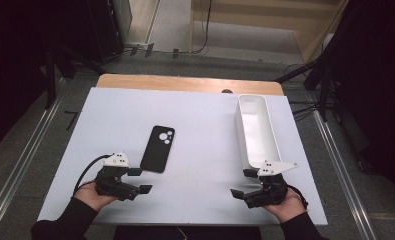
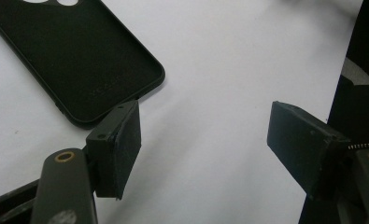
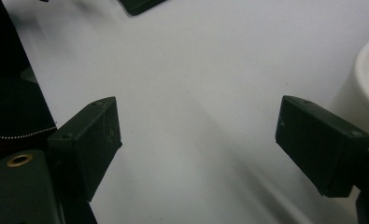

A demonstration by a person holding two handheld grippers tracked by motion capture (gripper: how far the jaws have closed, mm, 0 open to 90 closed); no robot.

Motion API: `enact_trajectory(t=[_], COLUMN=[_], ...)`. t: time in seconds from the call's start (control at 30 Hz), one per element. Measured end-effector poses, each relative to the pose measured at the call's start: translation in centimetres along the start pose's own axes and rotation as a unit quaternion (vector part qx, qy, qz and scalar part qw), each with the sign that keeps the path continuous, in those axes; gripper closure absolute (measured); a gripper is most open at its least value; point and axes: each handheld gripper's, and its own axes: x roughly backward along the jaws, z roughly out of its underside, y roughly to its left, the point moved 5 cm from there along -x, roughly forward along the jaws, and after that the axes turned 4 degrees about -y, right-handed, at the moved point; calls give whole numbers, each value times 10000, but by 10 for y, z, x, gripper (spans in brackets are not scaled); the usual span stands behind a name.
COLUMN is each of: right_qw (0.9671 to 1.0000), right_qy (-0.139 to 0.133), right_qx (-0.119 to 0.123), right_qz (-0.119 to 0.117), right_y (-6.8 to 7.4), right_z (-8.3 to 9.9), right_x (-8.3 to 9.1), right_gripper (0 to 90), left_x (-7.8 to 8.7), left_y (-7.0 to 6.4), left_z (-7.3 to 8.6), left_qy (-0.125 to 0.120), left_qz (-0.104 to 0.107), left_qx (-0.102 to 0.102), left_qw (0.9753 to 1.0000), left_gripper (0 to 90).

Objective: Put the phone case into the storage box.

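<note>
A black phone case (image 1: 157, 148) lies flat on the white table sheet (image 1: 195, 125), camera cut-outs toward the far side. In the left gripper view the phone case (image 2: 74, 60) lies with its hollow side up, its near corner just beyond one jaw. My left gripper (image 1: 139, 180) stands open at the case's near end, nothing between its jaws; in its own view the left gripper (image 2: 205, 140) frames bare sheet. My right gripper (image 1: 243, 183) is open near the front right, just short of the white bin (image 1: 255, 131). In its own view the right gripper (image 3: 198, 140) is empty, the white bin (image 3: 366, 79) at right.
The white sheet covers a wooden table whose far edge (image 1: 185, 82) shows. The long narrow bin stands lengthwise at the right and looks empty. A corner of the phone case (image 3: 138, 5) shows at the top of the right gripper view. Dark stands and cables ring the table.
</note>
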Motion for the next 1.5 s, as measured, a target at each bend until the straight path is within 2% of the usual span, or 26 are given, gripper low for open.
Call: enact_trajectory(t=[0.43, 1.33, 1.5], right_qw=[9999, 9999, 9999], right_qy=[100, 167, 162], right_qx=[-55, 6, -18], right_qz=[50, 4, 6], right_y=[2, 3, 3], right_z=[3, 4, 4], right_x=[0, -1, -1], right_gripper=[128, 128, 128], left_x=[-1, -1, 0], left_y=[-2, 0, 1], left_z=[-1, -1, -3], left_qy=[-18, 27, -41], left_qz=[6, -23, -62], left_qx=[-21, -57, -14], left_qw=[10000, 10000, 10000], left_gripper=[264, 264, 264])
